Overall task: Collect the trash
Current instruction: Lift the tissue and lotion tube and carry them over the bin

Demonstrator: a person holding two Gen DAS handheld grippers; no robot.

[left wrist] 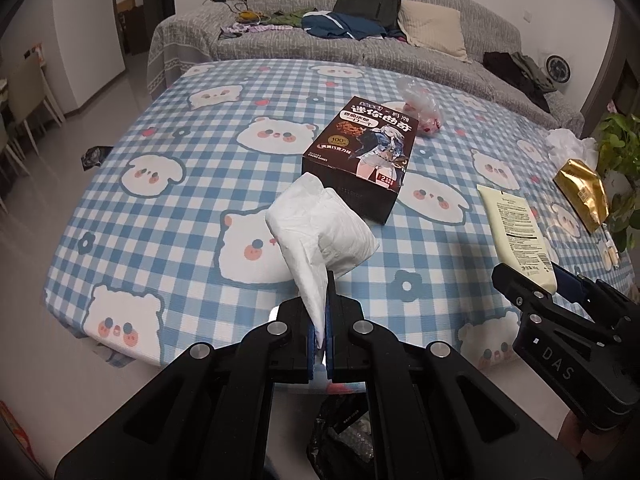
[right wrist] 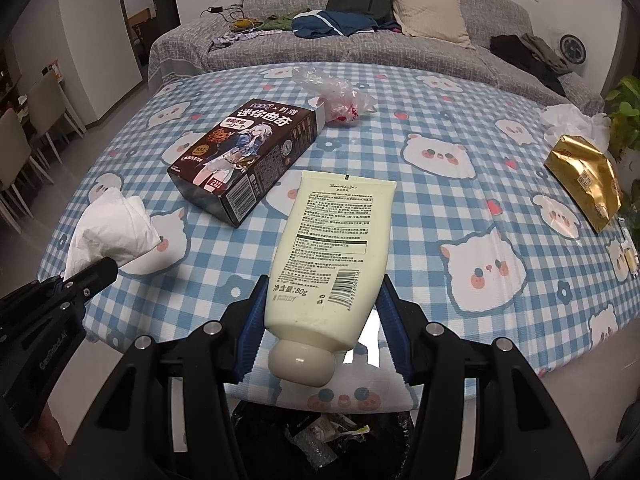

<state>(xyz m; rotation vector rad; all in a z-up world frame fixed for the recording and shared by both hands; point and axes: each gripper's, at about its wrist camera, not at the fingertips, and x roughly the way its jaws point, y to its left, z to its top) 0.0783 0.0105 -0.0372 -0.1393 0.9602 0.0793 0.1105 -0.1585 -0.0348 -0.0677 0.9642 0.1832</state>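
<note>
While we hold the white tissue [left wrist: 316, 232] pinched tight in our left gripper [left wrist: 320, 336] and the cream tube [right wrist: 332, 256] squeezed in our right gripper [right wrist: 320, 328], both hang over the trash bag [right wrist: 320, 436]. Next we let go.
</note>
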